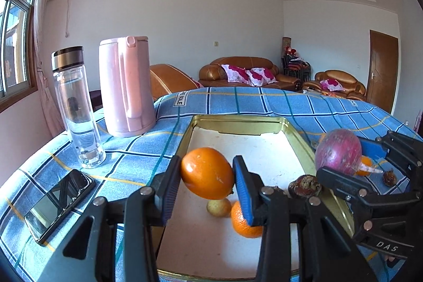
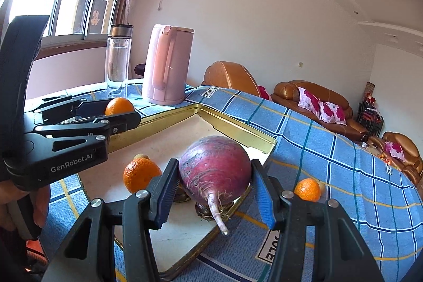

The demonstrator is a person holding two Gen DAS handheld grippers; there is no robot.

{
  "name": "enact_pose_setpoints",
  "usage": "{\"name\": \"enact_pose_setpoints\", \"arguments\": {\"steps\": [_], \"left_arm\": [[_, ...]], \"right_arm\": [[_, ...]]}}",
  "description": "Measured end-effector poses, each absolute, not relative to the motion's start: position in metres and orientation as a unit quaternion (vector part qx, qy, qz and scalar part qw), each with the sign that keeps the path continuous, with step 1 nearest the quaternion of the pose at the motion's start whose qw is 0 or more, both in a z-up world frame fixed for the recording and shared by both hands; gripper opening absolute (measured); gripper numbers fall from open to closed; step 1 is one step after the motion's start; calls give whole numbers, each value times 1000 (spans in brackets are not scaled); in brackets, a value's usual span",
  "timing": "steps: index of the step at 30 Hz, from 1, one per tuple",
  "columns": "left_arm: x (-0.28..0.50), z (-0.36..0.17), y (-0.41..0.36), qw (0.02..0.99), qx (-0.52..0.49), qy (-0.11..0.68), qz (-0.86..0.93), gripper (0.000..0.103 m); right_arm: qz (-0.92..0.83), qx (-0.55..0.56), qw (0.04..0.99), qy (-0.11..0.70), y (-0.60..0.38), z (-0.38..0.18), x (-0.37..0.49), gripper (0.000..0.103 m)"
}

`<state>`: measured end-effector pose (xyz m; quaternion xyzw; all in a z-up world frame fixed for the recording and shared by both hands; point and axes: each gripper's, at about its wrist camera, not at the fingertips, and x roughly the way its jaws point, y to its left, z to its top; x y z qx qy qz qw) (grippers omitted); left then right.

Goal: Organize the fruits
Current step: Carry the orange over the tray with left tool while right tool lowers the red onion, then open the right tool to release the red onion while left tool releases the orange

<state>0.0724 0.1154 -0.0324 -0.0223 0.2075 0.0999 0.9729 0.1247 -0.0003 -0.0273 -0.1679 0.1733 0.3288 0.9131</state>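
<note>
While both grippers hung over the gold-rimmed tray [image 1: 300, 140], each was clamped on a load. Left gripper [image 1: 207, 176]: pads pressed on both flanks of a large orange [image 1: 206, 172], held clear of the tray floor. Right gripper [image 2: 215, 186]: pads tight on a purple-red radish [image 2: 215, 165], root tail pointing back toward the camera (a vegetable among fruit, noted).

Left to right in the left wrist view: phone [image 1: 59, 202] at 8 o'clock of the tray, glass bottle [image 1: 75, 107] and pink kettle [image 1: 125, 86] at 10 to 11 o'clock, all on the blue checked cloth [image 1: 264, 99] and apart from the tray. Inside the tray, a small yellowish fruit [image 1: 218, 207] and a second orange [image 1: 244, 223] lay touching, directly under the held orange. A brown knobbly item [image 1: 305, 185] sat at the tray's 3 o'clock rim. Beyond it on the cloth: a small orange [image 2: 308, 189] and another brown piece [image 1: 390, 177].

Judgement: the step in hand was placing both loads in the tray. To do it well, lower the held orange toward open floor at 12 o'clock, not onto the two fruits beneath; release only near the floor, since round fruit rolls. The radish should clear the near rim and the brown item first. The two grippers were close together; staggered release would avoid a knock.
</note>
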Motion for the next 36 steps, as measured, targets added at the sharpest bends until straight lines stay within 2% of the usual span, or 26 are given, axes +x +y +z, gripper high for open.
{"name": "enact_pose_setpoints", "arguments": {"steps": [12, 36], "left_arm": [[82, -47, 122, 962, -21, 259, 85, 41], [92, -59, 126, 949, -10, 305, 83, 41]], "right_arm": [[351, -173, 897, 205, 10, -38, 125, 55], [370, -210, 864, 268, 32, -54, 137, 55]]}}
